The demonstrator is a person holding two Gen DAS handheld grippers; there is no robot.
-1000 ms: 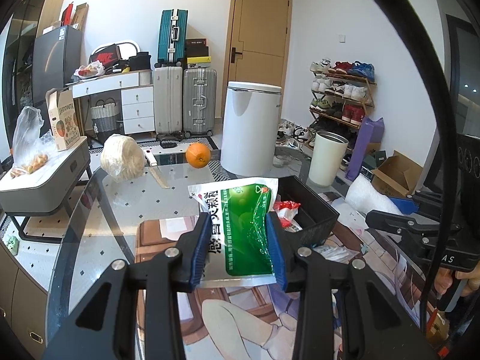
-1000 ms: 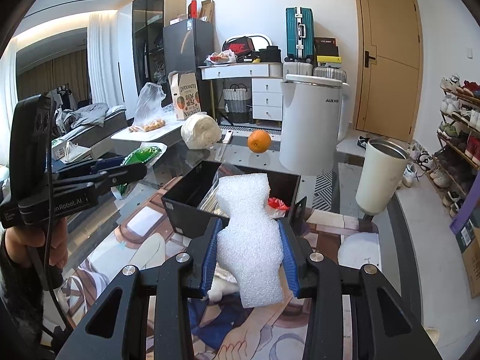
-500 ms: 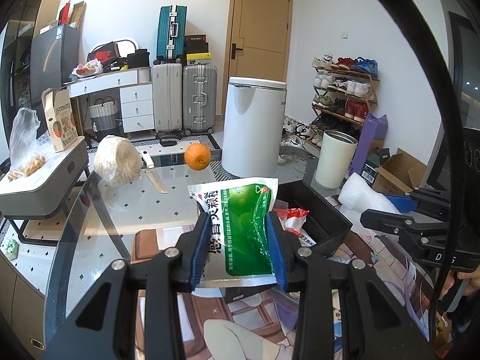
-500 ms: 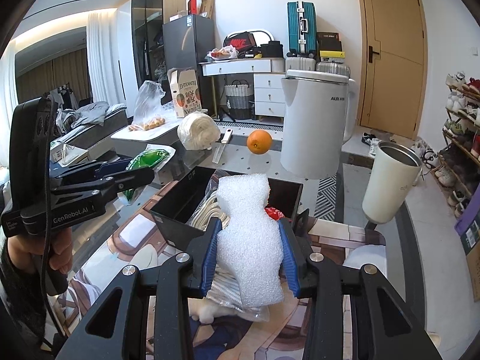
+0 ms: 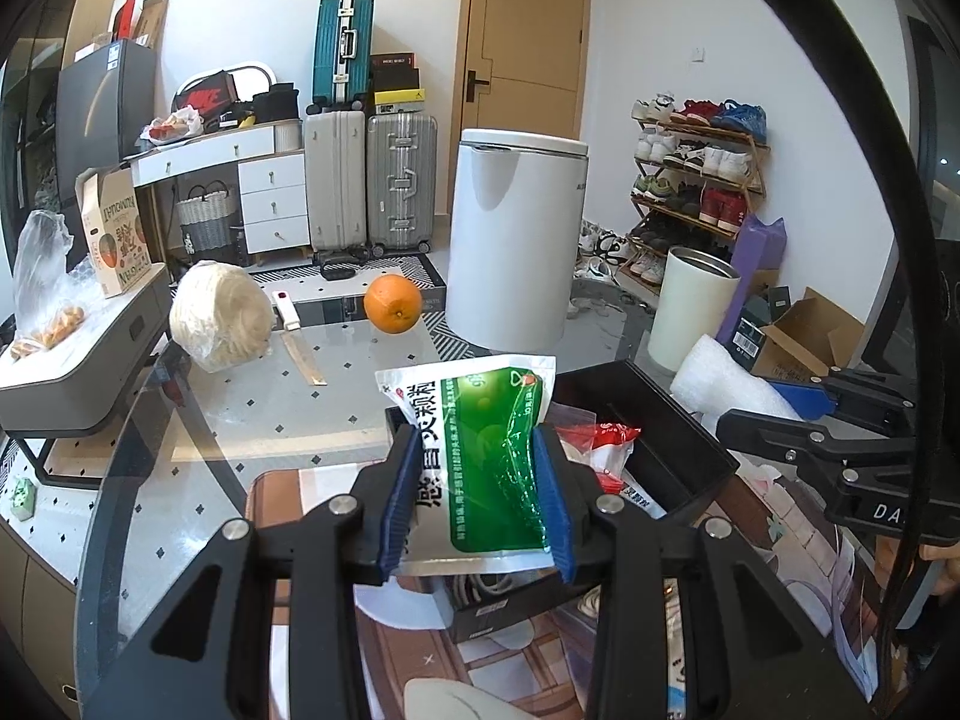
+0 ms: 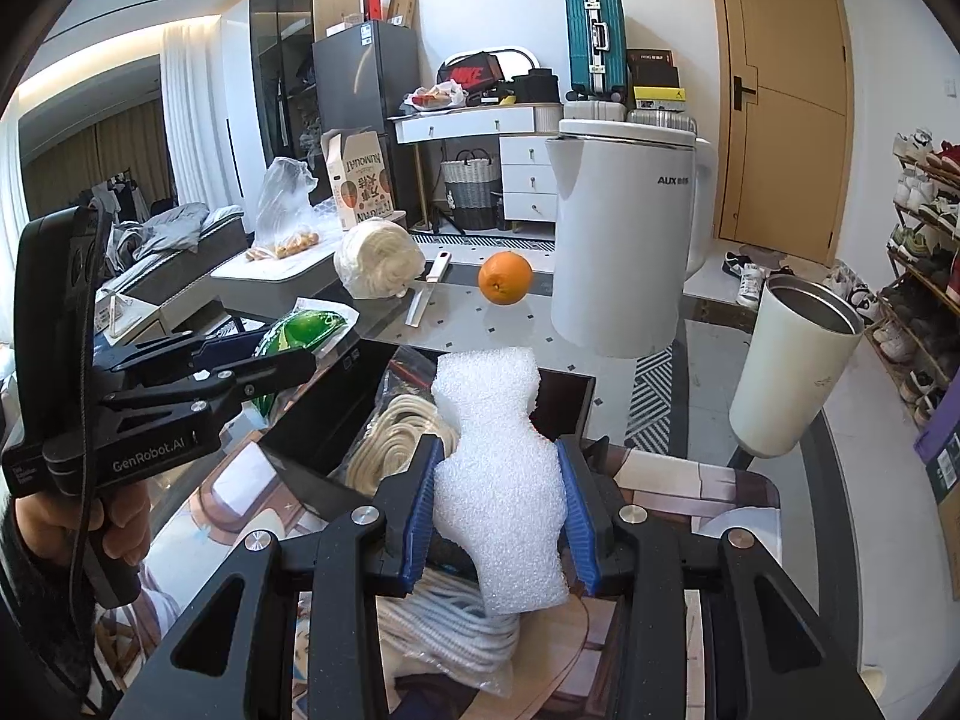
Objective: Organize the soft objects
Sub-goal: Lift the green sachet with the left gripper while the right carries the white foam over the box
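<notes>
Left wrist view first: your left gripper (image 5: 477,501) is clamped on a green and white sachet (image 5: 474,468), its blue pads (image 5: 401,501) pressing both sides; the sachet stands upright over the near left corner of the black bin (image 5: 666,420), which sits on the glass table (image 5: 240,414); a red and white packet (image 5: 603,444) lies inside the bin just right of the sachet. Far on the table you have an orange (image 5: 393,303), a wrapped pale bundle (image 5: 219,324) to its left with a knife (image 5: 297,342) between them, and a white kettle (image 5: 516,240) to the right.

Right wrist view: your right gripper (image 6: 501,516) grips a white foam piece (image 6: 498,480) at its waist, held upright above the near edge of the bin (image 6: 336,372); coiled white rope (image 6: 393,438) in clear plastic lies in the bin beneath; a white tumbler (image 6: 792,366) stands at the right; your other hand (image 6: 78,531) shows at the left.
</notes>
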